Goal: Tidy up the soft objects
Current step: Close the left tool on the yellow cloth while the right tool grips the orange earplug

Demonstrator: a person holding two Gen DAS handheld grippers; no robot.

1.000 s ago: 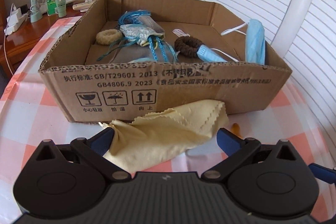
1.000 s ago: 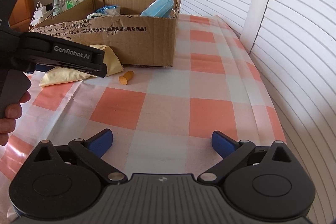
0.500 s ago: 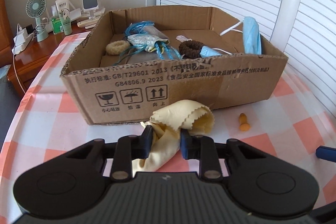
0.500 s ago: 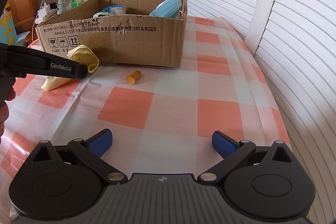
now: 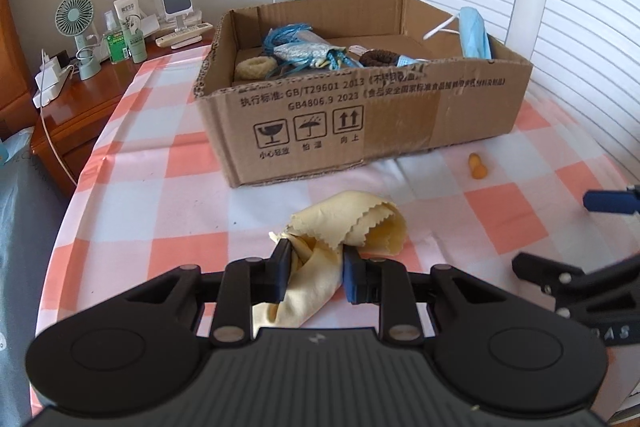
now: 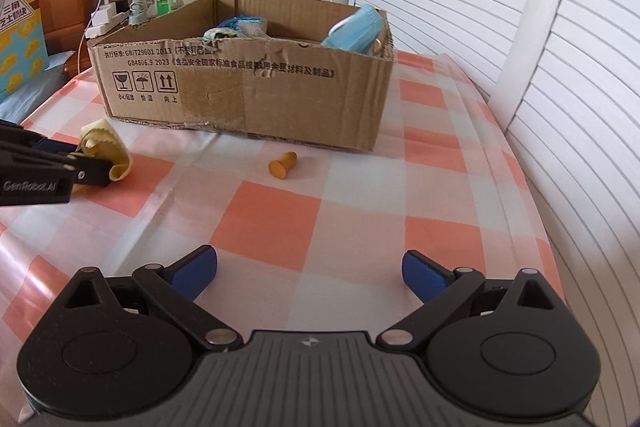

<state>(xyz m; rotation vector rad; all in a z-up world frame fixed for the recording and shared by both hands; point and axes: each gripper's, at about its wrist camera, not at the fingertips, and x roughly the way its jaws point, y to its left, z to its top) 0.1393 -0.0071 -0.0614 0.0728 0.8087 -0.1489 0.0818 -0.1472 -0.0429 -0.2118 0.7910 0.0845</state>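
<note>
- In front of the cardboard box, on the checked tablecloth, we see the left gripper with its jaws clamped on a yellow cloth.
- The pinched cloth bunches between the fingers and curls into a loose roll beyond them; we cannot tell whether the roll touches the tablecloth. It sits well short of the box's printed front wall, not touching it.
- In the right wrist view the same cloth shows to the left of the box's front corner, held at the tip of the left gripper.
- The right gripper has its jaws wide apart with nothing between them, above the tablecloth, well in front of the box.
- A small orange plug-shaped piece lies on the tablecloth just in front of the box, towards its right end, and we see it apart from the wall in the left wrist view too.
- Inside the box we see a cream hair tie at the left, a brown hair tie nearer the middle, a blue tangle of cord between them, and a blue face mask leaning on the right wall.
- Behind the box, to its left, a small green fan stands on a wooden side table.
</note>
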